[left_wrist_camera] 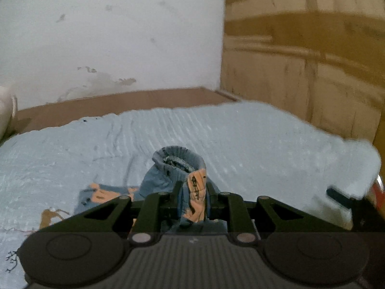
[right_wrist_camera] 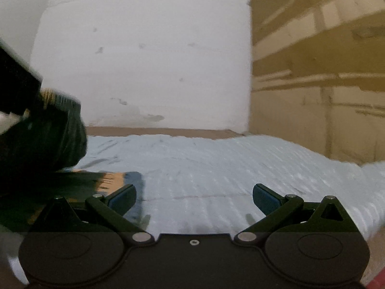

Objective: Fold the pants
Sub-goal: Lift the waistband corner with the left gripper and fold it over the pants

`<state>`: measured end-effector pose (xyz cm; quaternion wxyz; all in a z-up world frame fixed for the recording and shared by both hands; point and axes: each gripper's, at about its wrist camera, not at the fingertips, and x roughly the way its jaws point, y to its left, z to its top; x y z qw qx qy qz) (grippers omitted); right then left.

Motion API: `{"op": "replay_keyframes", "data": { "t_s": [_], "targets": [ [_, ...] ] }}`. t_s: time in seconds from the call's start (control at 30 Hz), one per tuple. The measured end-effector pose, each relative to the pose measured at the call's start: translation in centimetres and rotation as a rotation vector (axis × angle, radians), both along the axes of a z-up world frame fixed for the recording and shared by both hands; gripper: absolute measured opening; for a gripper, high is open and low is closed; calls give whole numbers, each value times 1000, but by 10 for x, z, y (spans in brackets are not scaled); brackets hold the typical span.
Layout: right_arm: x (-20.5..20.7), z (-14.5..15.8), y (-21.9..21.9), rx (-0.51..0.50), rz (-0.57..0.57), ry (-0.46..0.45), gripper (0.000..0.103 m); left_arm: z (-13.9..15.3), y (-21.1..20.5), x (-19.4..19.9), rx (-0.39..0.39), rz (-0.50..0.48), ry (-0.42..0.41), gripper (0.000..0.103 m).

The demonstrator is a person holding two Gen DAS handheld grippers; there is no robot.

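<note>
I see the left hand-held gripper (left_wrist_camera: 193,192) pinching a bunched fold of the blue-and-orange pants (left_wrist_camera: 178,171), lifted off the light blue bedspread (left_wrist_camera: 264,144). Rest of the pants trails left of it. Right hand-held gripper (right_wrist_camera: 194,198) spread wide, holding nothing, pants edge (right_wrist_camera: 130,178) beside its left finger.

The left gripper (left_wrist_camera: 193,192) hides the pants' (left_wrist_camera: 178,168) lower folds; in the right wrist view a blurred dark mass (right_wrist_camera: 41,139) covers the bed's (right_wrist_camera: 216,168) left edge
</note>
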<state>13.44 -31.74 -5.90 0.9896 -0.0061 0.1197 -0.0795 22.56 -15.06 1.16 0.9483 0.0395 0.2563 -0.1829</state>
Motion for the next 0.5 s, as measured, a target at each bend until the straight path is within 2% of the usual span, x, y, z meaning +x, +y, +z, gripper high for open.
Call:
{"op": "replay_keyframes", "data": {
  "t_s": [0.1, 0.2, 0.27, 0.33, 0.5],
  "targets": [
    [1, -4, -11, 29, -27, 0, 102, -12, -12, -5, 49, -20, 11, 21],
    [2, -7, -16, 49, -41, -1, 102, -18, -16, -7, 46, -39, 43, 27],
    [3, -8, -18, 53, -43, 2, 102, -21, -16, -5, 36, -49, 67, 37],
    [2, -9, -16, 53, -42, 2, 102, -22, -14, -7, 19, -59, 81, 53],
    [3, -8, -14, 51, -51, 3, 102, -17, -3, -9, -19, -41, 92, 76]
  ]
}}
